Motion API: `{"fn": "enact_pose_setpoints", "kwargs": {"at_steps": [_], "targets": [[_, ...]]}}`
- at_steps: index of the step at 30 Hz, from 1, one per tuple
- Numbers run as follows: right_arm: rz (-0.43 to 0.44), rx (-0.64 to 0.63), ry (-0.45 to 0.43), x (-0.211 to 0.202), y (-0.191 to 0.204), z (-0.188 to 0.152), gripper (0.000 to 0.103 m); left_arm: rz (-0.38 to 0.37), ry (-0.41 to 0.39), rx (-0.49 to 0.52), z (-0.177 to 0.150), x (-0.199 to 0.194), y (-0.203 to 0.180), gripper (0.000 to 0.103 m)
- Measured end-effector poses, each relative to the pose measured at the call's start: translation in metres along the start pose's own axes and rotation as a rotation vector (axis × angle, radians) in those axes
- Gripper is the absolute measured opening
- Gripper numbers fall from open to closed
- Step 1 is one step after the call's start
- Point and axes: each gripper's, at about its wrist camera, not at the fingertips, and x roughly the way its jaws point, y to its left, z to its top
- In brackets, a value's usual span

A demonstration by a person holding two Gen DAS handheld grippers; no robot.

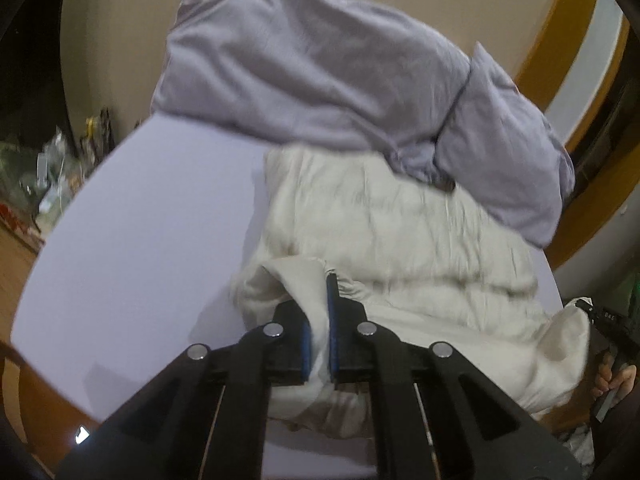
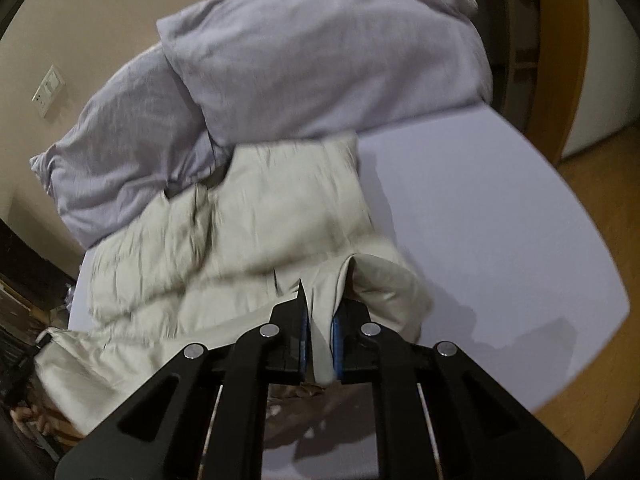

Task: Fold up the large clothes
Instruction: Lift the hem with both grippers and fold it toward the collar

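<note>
A cream quilted garment [image 1: 400, 232] lies spread on a pale lilac bed sheet [image 1: 140, 220]. My left gripper [image 1: 319, 320] is shut on a raised fold of the cream garment at its near left edge. In the right wrist view the same garment [image 2: 240, 216] lies across the sheet [image 2: 480, 208], and my right gripper [image 2: 320, 320] is shut on a fold of it at its near right edge. Both pinched folds stand lifted off the bed. The other gripper and hand show at the frame edge in each view.
A lilac-grey duvet [image 1: 312, 60] is piled at the far end against a beige wall and touches the garment; it also shows in the right wrist view [image 2: 300, 52]. A wooden bed frame [image 1: 576, 20], wood floor [image 2: 592, 320] and floor clutter [image 1: 48, 172] surround the bed.
</note>
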Motion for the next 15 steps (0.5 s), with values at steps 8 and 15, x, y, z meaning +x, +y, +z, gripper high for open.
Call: {"fn": "enact_pose_setpoints", "kwargs": {"at_steps": [8,15], "targets": [[-0.003,-0.029,-0.04,0.049,0.02,0.087,0.01,0.063,-0.028,-0.036,0.085,0.065,-0.013,0.007],[-0.011,-0.044,-0.006,0.098,0.033,0.133,0.01,0.119,0.005,-0.066,0.125,0.122,-0.015,0.007]]}}
